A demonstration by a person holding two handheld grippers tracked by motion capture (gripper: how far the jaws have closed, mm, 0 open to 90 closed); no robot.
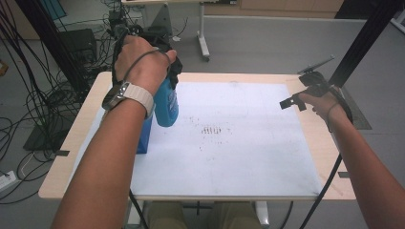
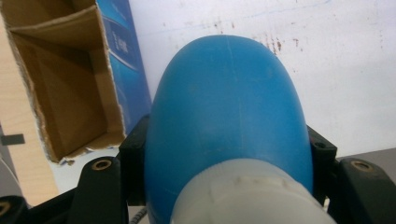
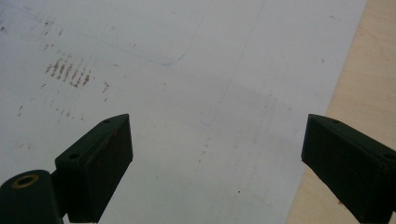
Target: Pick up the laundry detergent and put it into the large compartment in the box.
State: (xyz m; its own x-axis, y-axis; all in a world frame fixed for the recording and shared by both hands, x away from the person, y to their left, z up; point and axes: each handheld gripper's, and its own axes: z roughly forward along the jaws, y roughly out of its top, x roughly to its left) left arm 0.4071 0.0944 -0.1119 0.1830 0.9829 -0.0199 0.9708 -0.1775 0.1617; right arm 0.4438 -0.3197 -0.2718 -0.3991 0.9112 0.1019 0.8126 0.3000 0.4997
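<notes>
Grey floor with cables beyond a wooden table [image 1: 86, 138] under a white sheet [image 1: 239, 157]. Left of the sheet's brown marks [image 1: 215, 130]: open blue carton [image 2: 70, 79], standing at the sheet's left edge. Just right of the carton, lifted off the sheet: blue bottle [image 2: 229, 112], white cap toward the camera, clamped between the jaws of the left tool [image 1: 162, 67]. Well right of the marks: right tool [image 3: 215, 163], jaws wide, nothing between them, above the sheet's right edge.
</notes>
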